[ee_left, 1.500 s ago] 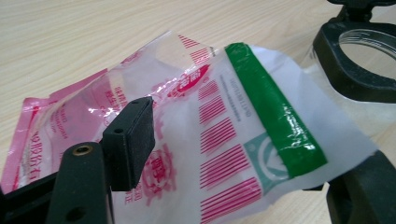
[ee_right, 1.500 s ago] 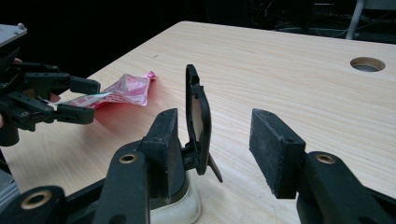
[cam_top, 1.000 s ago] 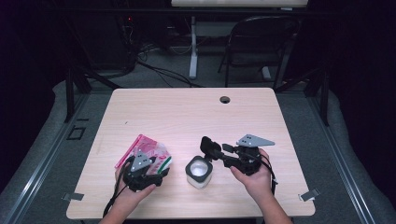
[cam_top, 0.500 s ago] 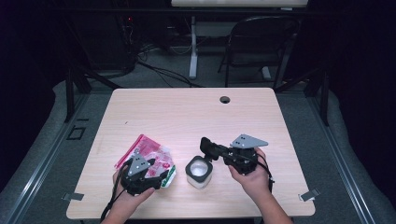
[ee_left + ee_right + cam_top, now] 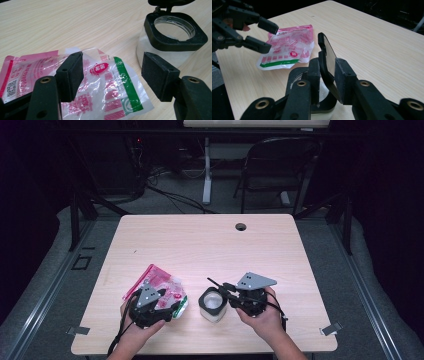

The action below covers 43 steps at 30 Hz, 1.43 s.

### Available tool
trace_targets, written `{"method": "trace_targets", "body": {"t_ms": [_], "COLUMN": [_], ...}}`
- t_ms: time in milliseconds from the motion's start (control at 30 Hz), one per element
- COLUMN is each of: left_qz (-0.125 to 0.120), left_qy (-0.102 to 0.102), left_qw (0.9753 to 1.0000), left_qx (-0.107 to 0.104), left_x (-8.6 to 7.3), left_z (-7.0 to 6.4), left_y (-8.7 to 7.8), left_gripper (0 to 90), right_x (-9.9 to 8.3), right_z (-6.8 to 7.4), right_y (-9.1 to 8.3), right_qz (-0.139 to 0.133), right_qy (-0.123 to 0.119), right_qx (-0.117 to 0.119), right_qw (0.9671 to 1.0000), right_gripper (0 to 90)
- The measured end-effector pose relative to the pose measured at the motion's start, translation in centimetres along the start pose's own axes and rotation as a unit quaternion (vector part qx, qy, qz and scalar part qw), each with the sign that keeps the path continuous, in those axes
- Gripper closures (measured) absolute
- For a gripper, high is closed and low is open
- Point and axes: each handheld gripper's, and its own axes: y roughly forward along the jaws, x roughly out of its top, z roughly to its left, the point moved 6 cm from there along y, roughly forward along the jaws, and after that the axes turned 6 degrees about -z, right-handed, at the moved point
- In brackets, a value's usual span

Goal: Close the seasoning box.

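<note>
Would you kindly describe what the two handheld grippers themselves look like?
The left gripper is matte black, with two flat rectangular padded fingers on arms with brass-ringed holes. The right gripper is built alike. Each carries a grey three-cornered plate and trails a black cable.

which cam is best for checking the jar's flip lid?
Right gripper view: the flip lid stands upright, pinched between the right gripper jaws, above the jar. The left gripper view catches just its lower edge at the top of the picture. In the high view the right gripper mostly covers it.
</note>
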Motion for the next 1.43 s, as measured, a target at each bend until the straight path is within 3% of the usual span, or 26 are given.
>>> {"method": "trace_targets", "body": {"t_ms": [267, 700, 1233, 1433], "left_qz": [-0.003, -0.004, -0.007, -0.007], "left_qy": [-0.009, -0.017, -0.029, -0.033], "left_qw": [0.9999, 0.9997, 0.9991, 0.9988], "left_qx": [0.006, 0.019, 0.029, 0.035], "left_x": [0.1, 0.0, -0.2, -0.2], "left_z": [0.9, 2.2, 3.1, 3.7], "left_y": [-0.2, -0.3, -0.6, -0.7], "left_gripper": [34.0, 35.2, 35.4, 35.4], "right_x": [-0.5, -1.3, -1.4, -1.3], "right_z": [1.3, 2.9, 3.9, 3.5], "right_y": [0.4, 1.4, 1.8, 1.7], "right_qz": [0.017, 0.04, 0.037, 0.035], "right_qy": [-0.032, -0.048, -0.023, -0.011], "right_qx": [0.002, 0.017, 0.048, 0.047], "right_qw": [0.9993, 0.9979, 0.9979, 0.9982], "right_gripper": [70.0, 63.1, 54.0, 52.8]}}
